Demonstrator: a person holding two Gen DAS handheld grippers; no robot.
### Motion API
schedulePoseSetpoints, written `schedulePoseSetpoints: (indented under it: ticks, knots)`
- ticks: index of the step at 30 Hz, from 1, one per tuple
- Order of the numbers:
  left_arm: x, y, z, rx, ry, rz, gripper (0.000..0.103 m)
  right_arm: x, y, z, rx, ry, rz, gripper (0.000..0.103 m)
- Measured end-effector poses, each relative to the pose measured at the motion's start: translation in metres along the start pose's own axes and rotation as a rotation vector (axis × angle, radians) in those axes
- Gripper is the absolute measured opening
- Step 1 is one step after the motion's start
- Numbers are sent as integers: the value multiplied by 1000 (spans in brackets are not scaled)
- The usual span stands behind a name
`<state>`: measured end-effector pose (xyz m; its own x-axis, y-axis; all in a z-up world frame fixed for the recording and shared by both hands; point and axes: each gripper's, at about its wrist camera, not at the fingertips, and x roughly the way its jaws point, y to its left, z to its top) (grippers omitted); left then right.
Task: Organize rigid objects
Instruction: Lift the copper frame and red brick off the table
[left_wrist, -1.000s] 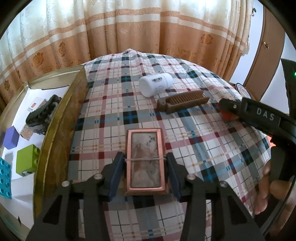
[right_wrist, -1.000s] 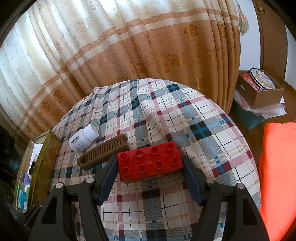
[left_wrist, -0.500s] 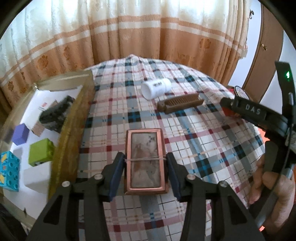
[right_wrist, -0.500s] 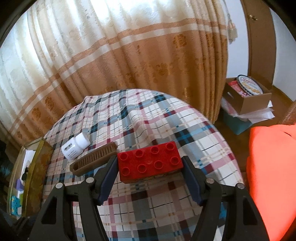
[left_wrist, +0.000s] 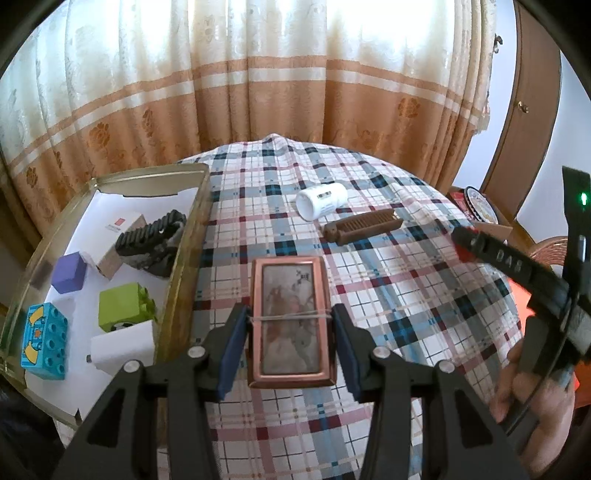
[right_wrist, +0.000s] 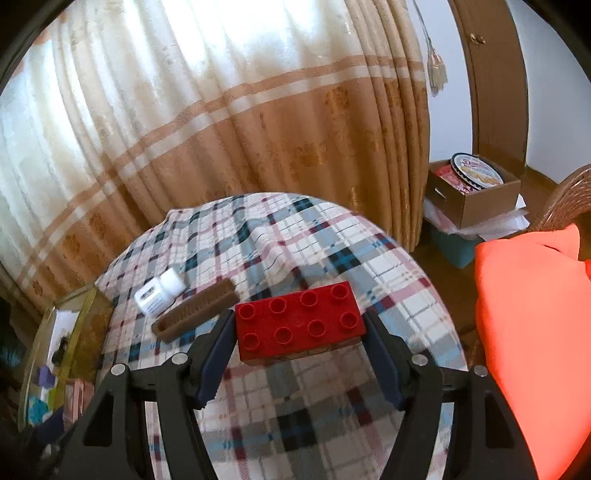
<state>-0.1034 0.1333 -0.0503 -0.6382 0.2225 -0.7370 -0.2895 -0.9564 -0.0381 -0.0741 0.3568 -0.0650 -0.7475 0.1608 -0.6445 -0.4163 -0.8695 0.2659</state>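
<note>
I count in my grips one framed case and one red brick. On the cloth: one white bottle, one brown comb. In the tray: three blocks, namely purple, green, blue.

A copper-framed rectangular box and a red eight-stud brick are held above the plaid tablecloth, each between gripper jaws.

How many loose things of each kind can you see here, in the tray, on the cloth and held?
Toy blocks: 4: purple cube, green block, blue studded block, red studded brick
White plastic bottle: 1
Brown comb: 1
Copper-framed tin: 1
Black toy track: 1
Small boxes: 2
Total: 10
</note>
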Motion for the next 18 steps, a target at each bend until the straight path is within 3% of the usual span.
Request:
schedulePoseSetpoints:
  ticks: [18]
  knots:
    - [-28, 13, -2, -14, -55, 8, 46, -35, 28, -25, -31, -4, 12, 70]
